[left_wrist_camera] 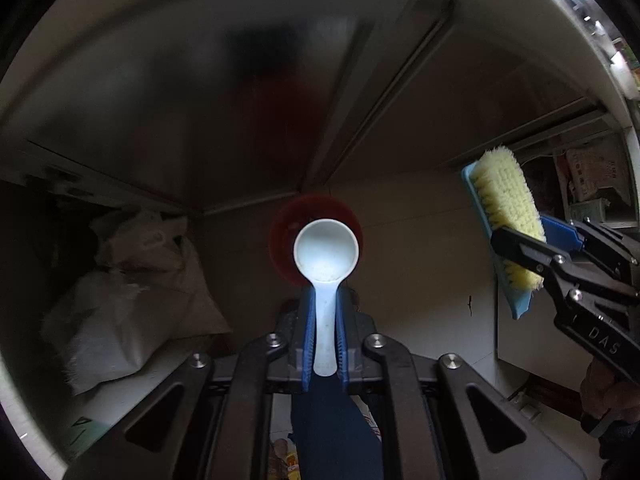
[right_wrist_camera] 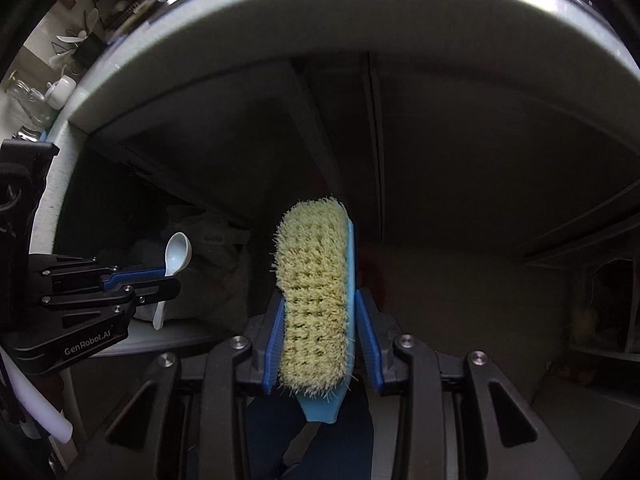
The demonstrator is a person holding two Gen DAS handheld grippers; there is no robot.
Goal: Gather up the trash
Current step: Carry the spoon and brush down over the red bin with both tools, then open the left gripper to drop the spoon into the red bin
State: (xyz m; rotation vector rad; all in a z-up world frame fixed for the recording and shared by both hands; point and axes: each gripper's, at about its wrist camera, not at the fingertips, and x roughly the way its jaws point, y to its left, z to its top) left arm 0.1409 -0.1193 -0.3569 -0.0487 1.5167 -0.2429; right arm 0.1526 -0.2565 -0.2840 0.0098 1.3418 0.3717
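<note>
My left gripper (left_wrist_camera: 325,312) is shut on the handle of a white plastic spoon (left_wrist_camera: 326,250), bowl pointing forward and upward. The spoon also shows at the left of the right wrist view (right_wrist_camera: 176,260), held by the left gripper (right_wrist_camera: 160,280). My right gripper (right_wrist_camera: 318,320) is shut on a scrubbing brush (right_wrist_camera: 316,300) with yellow bristles and a light blue back. The brush also shows at the right of the left wrist view (left_wrist_camera: 506,224), held by the right gripper (left_wrist_camera: 536,248). Both grippers are held up under a white counter edge (right_wrist_camera: 320,8).
A red round container (left_wrist_camera: 288,224) sits dimly behind the spoon. White sacks (left_wrist_camera: 132,300) lie at the lower left in the dark space under the counter. Shelves with packages (left_wrist_camera: 592,184) stand at the right. Dishes and glassware (right_wrist_camera: 60,80) sit on the counter top, upper left.
</note>
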